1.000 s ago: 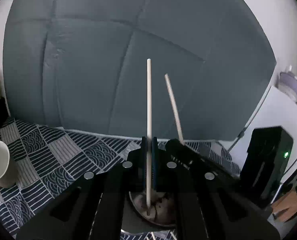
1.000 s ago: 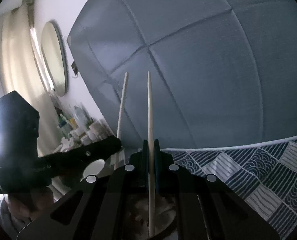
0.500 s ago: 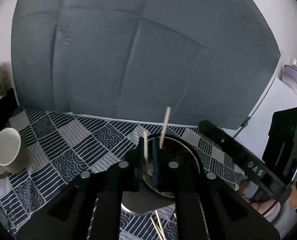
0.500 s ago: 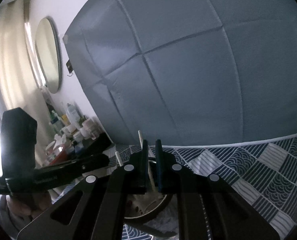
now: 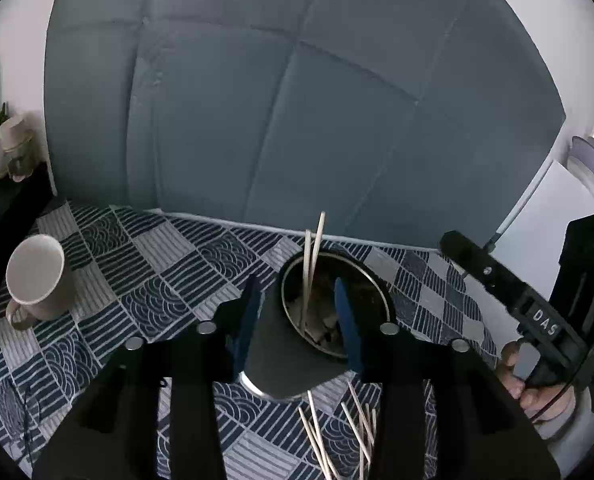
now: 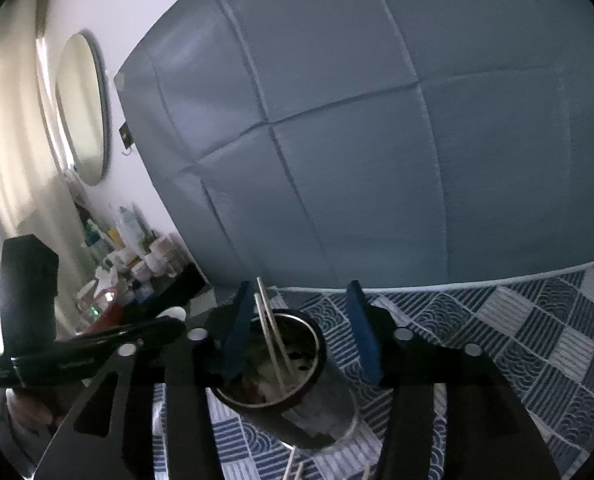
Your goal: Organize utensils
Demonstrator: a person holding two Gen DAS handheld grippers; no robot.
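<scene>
A dark metal cup stands on the patterned cloth, with two pale wooden chopsticks standing in it. My left gripper is open just above the cup, jaws either side of it, empty. My right gripper is open above the same cup and the two chopsticks, also empty. Several more chopsticks lie loose on the cloth in front of the cup. The right gripper's body shows at the right of the left wrist view.
A white mug stands on the blue-and-white patterned cloth at the left. A grey padded headboard rises behind. A shelf of bottles and a round mirror are at the left.
Both grippers held a chopstick upright over the cup, lowered it in, then opened. The two chopsticks now stand free in the cup and both grippers have drawn back.
</scene>
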